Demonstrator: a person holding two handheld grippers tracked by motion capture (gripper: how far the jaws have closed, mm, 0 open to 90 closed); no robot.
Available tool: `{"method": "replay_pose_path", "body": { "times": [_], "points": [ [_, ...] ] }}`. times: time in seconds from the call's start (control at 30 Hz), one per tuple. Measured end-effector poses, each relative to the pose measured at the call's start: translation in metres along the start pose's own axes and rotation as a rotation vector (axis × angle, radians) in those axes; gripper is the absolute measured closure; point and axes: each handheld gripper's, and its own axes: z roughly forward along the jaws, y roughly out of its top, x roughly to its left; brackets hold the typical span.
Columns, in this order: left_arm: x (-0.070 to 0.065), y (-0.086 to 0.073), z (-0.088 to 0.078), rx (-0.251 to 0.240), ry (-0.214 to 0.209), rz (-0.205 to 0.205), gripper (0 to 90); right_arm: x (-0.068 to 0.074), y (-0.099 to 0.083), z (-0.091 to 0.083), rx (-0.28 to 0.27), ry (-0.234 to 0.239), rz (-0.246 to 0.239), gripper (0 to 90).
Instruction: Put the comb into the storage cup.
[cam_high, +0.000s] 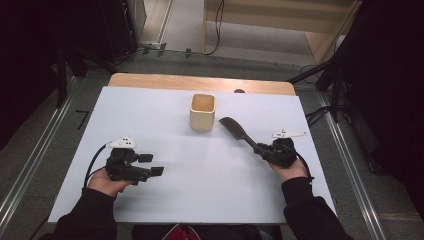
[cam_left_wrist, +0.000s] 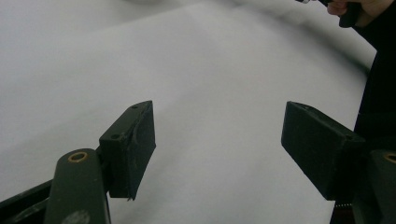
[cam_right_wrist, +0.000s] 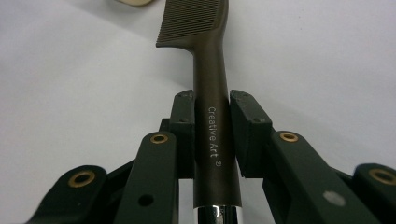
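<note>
Item: dark comb (cam_right_wrist: 211, 88). Your right gripper (cam_right_wrist: 211, 109) is clamping its handle between both pads, toothed end pointing toward the beige cup (cam_high: 202, 112) and lying just right of it. Your left gripper (cam_left_wrist: 217, 140) is resting well left of the cup, jaws standing wide apart, holding nothing.

Bright white tabletop (cam_high: 200, 165), dark surroundings, soft shadows, gripper views slightly blurred at edges
</note>
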Motion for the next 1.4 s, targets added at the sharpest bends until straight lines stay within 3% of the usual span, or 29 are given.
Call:
{"method": "replay_pose_path", "body": {
  "times": [0.27,0.6,1.07,1.4],
  "points": [
    [-0.004,0.006,0.004,0.003,0.011,-0.001,26.5,0.001,0.004,-0.008,-0.007,-0.030,0.034,70.3],
    [-0.009,0.012,0.015,0.019,-0.015,-0.008,26.4,0.005,0.008,-0.016,-0.019,-0.061,0.049,70.3],
    [-0.012,0.022,0.024,0.007,-0.042,-0.029,26.1,0.020,0.012,-0.030,-0.046,-0.060,0.044,70.3],
    [-0.013,0.026,0.024,-0.002,-0.042,-0.036,26.1,0.033,0.017,-0.042,-0.074,-0.028,0.031,70.3]
  ]
}}
